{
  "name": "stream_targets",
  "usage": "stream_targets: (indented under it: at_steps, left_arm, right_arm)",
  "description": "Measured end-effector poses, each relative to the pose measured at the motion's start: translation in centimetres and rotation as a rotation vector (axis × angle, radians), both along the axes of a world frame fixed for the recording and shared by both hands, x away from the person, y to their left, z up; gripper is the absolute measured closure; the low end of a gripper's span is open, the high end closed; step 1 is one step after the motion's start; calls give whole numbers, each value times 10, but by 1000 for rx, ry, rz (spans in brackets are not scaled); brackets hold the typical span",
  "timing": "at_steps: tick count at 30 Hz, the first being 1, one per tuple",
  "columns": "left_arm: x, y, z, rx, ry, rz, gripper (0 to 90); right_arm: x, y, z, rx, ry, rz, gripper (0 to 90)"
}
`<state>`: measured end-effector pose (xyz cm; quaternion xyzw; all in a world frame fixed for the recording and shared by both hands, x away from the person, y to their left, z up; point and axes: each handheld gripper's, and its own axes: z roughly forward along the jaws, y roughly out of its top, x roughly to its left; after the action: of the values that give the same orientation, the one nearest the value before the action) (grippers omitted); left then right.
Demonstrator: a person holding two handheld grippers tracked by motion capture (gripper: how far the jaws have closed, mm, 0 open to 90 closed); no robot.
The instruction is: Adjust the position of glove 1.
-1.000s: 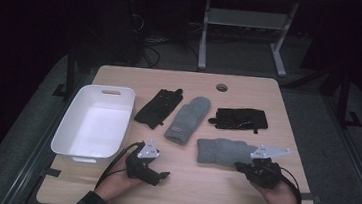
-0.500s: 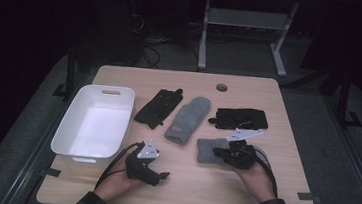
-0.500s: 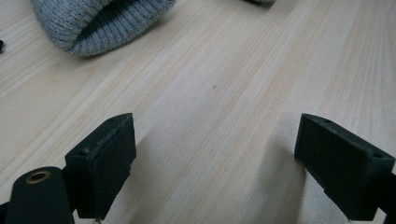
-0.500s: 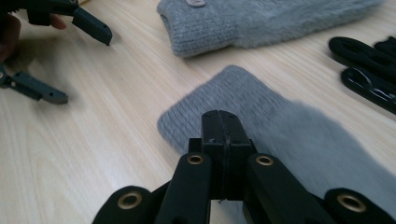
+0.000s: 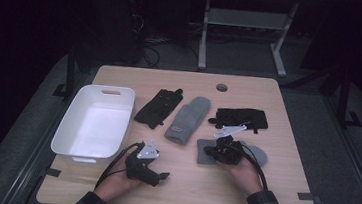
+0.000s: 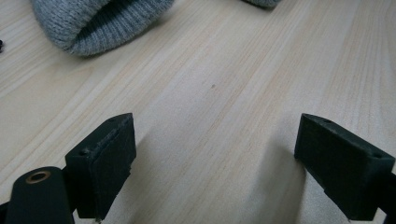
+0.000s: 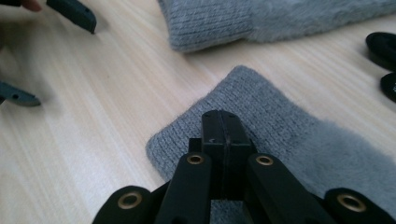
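moving in from the counter's [image 5: 281,192] right edge, the right gripper [image 5: 220,148] now sits over the near grey mitten [image 5: 259,155], jaws pressed together, nothing pinched; a pick-up looks next. mitten lies flat, ribbed cuff [image 7: 224,107] toward the white bin [image 5: 94,124], fuzzy body. left gripper [image 5: 154,172] idles wide open, empty.

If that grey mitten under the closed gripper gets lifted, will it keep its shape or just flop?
Probably flop: the grey mitten is soft knit lying flat on the table. It looks light, and its fuzzy surface should resist slipping. The right gripper hangs shut above its cuff.
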<state>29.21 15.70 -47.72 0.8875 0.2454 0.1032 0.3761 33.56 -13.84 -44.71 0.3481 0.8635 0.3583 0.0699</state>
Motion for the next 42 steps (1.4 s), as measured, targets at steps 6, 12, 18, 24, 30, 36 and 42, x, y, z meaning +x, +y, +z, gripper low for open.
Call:
stream_targets:
  at_steps: [6, 12, 18, 24, 30, 36, 42]
  left_arm:
    - [0, 0, 0, 0, 0, 0, 119]
    - [0, 0, 0, -2, 3, 1, 119]
    - [0, 0, -1, -9, 1, 3, 119]
    - [0, 0, -1, -9, -1, 4, 119]
    - [0, 0, -1, -6, -1, 1, 119]
    - [-1, -1, -1, -14, 3, 7, 119]
    - [0, 0, -1, -6, -1, 2, 119]
  right_arm:
    - [-7, -1, 0, -13, 12, 31, 899]
    - [-21, -7, 0, -4, 14, 58, 899]
    - [-36, -11, 1, -12, 15, 73, 899]
    - [-48, -19, 2, -1, 36, 80, 899]
    - [-70, -33, 2, -2, 44, 110, 898]
    - [-86, -46, -1, -23, 38, 107, 897]
    - [-83, -66, 15, 23, -31, 21, 898]
